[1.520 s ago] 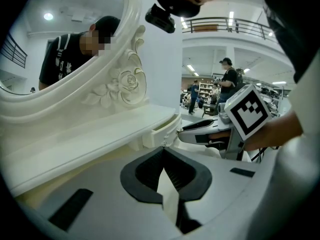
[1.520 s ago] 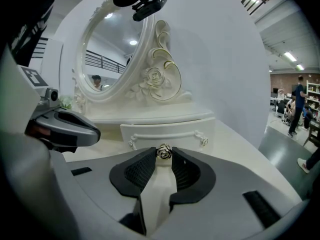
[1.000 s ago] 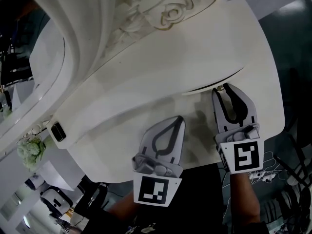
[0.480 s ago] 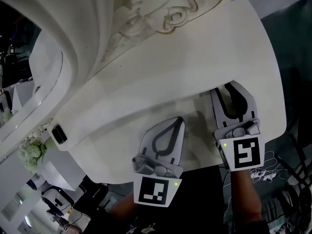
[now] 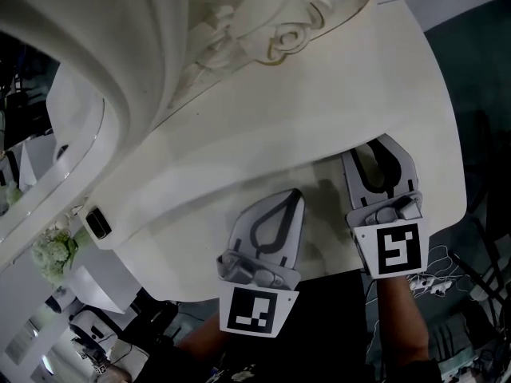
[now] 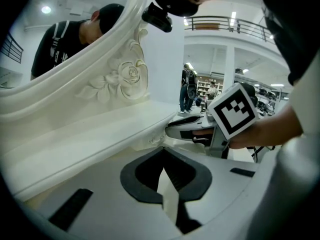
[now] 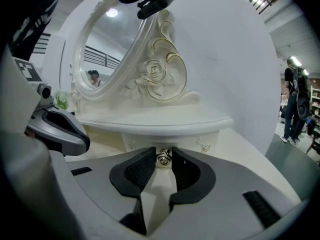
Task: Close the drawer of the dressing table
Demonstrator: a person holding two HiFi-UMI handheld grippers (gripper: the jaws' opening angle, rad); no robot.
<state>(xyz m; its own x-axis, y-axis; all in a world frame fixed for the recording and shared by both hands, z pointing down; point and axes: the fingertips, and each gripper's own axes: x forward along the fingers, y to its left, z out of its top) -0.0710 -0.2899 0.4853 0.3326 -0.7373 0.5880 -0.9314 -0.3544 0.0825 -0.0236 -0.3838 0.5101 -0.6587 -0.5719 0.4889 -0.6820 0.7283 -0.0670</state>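
**Bare strip at the front edge, shelf and carving closing the back**
On the tabletop (image 5: 327, 214), a bare lane runs between the left gripper (image 5: 295, 194) and the right gripper (image 5: 375, 144), open toward the front edge. At the back, the overhanging shelf (image 5: 319, 94) caps the room above the right gripper, whose jaws clasp the drawer knob (image 7: 162, 157). The carved mirror frame (image 5: 160, 46) walls off the shelf's back edge, and the right corner lies bare.

– Head view?
– High, steeply down over the dressing table (image 5: 359, 78), left gripper (image 5: 296, 195) and right gripper (image 5: 375, 144) at the bottom.
– Gripper views?
– Low over it, facing the mirror frame (image 6: 65, 86). Right one's tight on the drawer knob (image 7: 162, 158). Left one catches the right gripper. All share the carved rose (image 5: 285, 34).
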